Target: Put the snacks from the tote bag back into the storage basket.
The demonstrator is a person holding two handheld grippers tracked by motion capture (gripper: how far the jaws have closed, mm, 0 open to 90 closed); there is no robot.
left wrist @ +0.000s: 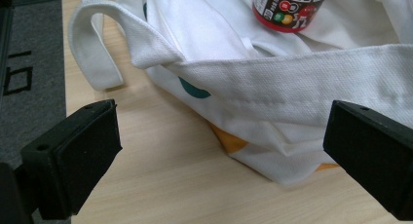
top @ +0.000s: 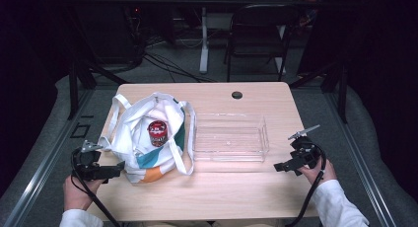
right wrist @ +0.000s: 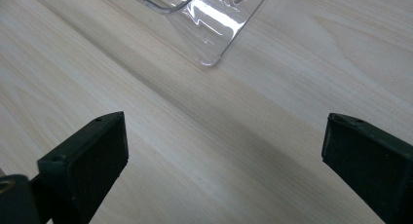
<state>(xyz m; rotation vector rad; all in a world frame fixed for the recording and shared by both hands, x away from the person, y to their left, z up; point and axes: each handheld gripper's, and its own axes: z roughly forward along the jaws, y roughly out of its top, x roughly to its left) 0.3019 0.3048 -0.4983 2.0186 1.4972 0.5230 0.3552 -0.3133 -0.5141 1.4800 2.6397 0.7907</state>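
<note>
Both grippers sit nearest the camera at the table's front edge: the left gripper at eight o'clock, the right gripper at four. Each has its jaws spread wide and empty, touching nothing.

A white tote bag lies at nine o'clock, mouth open, with a candy jar inside; a clear tray sits at three o'clock beside it.

Emptying the bag looks like the step in hand. It would go best if the left gripper pinches the near hem just ahead of it to hold the mouth open, while the right reaches in for the jar.
</note>
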